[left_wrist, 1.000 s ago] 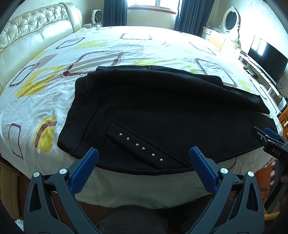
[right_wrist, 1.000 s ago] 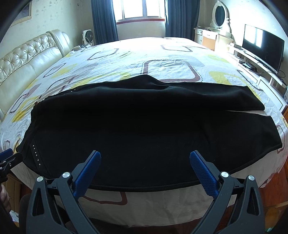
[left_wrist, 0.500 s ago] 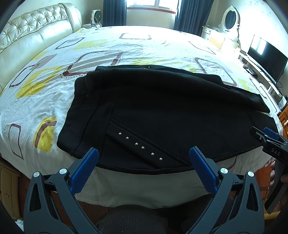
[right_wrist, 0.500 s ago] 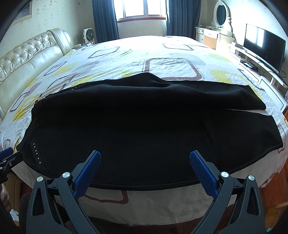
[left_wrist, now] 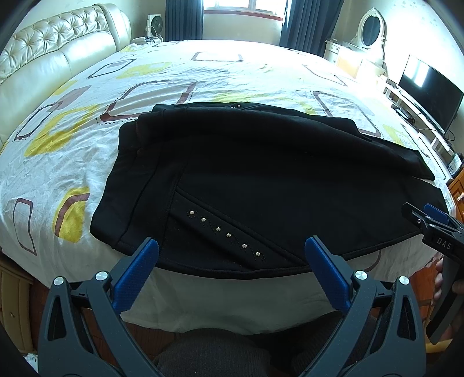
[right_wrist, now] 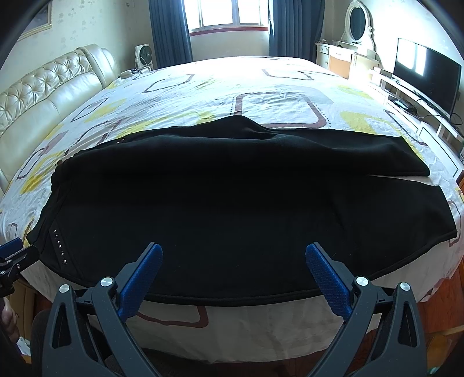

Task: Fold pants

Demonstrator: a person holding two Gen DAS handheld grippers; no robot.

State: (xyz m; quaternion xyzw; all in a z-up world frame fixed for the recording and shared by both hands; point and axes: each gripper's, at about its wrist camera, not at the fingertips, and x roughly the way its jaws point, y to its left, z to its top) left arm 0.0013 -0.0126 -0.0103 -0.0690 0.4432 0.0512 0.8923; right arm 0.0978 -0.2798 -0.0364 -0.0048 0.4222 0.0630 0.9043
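Black pants [left_wrist: 261,179] lie across the near edge of the bed, waistband to the left, legs running right, one leg folded over the other. A diagonal row of silver studs [left_wrist: 224,235] marks the pocket near the front hem. My left gripper [left_wrist: 230,255] is open just short of the pants' near edge by the studs, holding nothing. In the right wrist view the pants [right_wrist: 232,197] fill the middle, and my right gripper [right_wrist: 233,259] is open over their near edge, holding nothing. The right gripper's tip [left_wrist: 432,223] shows at the left view's right side.
The bed [left_wrist: 203,72] has a white sheet with yellow and brown shapes. A cream tufted headboard [left_wrist: 58,43] stands at left. A TV [right_wrist: 426,66] and a dresser with an oval mirror [right_wrist: 356,20] stand at right. A dark knee [left_wrist: 211,356] is below the bed's edge.
Both grippers stay open; the views have shifted only slightly, with the pants sitting a little farther from the fingers. The pants have not moved.
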